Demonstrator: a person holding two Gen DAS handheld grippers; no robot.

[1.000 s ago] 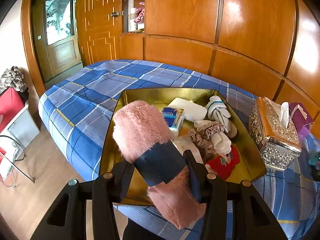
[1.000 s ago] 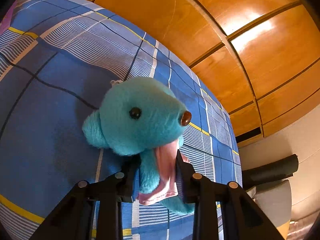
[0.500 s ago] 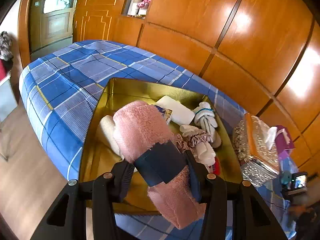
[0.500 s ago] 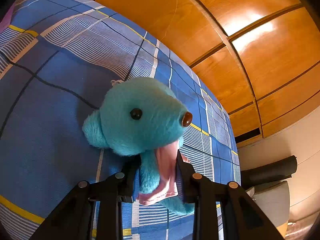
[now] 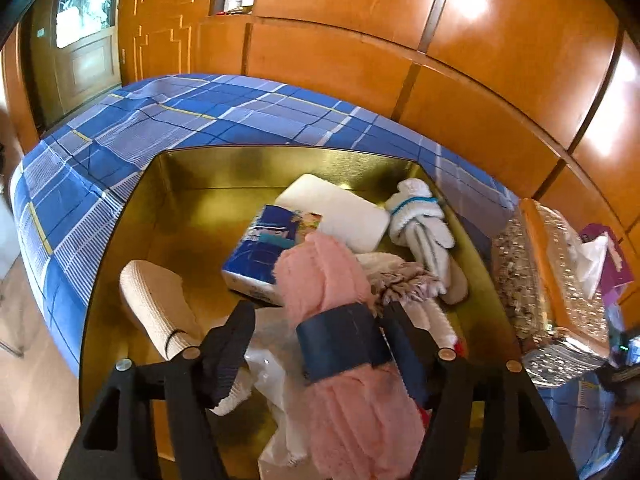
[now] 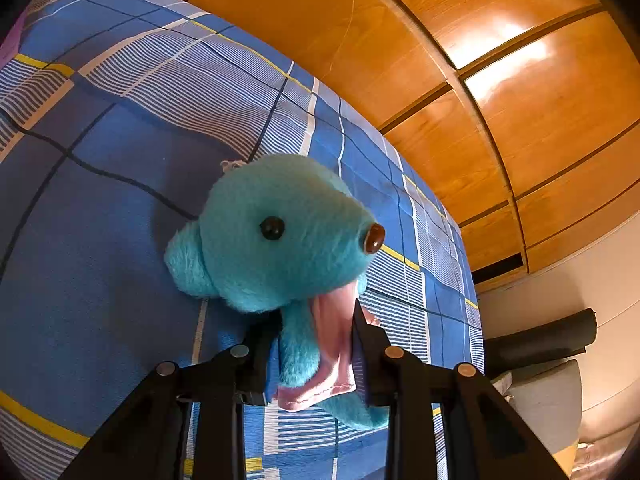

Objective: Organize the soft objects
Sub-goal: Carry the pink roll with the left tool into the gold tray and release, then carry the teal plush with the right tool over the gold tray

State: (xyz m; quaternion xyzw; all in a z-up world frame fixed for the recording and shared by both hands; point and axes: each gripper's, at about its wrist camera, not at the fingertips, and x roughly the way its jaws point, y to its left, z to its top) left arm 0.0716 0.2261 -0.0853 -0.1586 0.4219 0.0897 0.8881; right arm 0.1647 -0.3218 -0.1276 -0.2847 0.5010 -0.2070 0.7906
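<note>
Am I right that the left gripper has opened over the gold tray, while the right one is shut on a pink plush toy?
Not quite: the plush toy in the right gripper is teal, as the right wrist view shows. The left gripper is indeed open over the gold tray.

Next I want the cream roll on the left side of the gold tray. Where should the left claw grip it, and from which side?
Probably best to grip the cream roll across its middle, coming from above with the left claw straddling its narrow width. It lies flat and long on the gold tray, with bare floor along its left side; its near end sits under the claw's finger.
</note>
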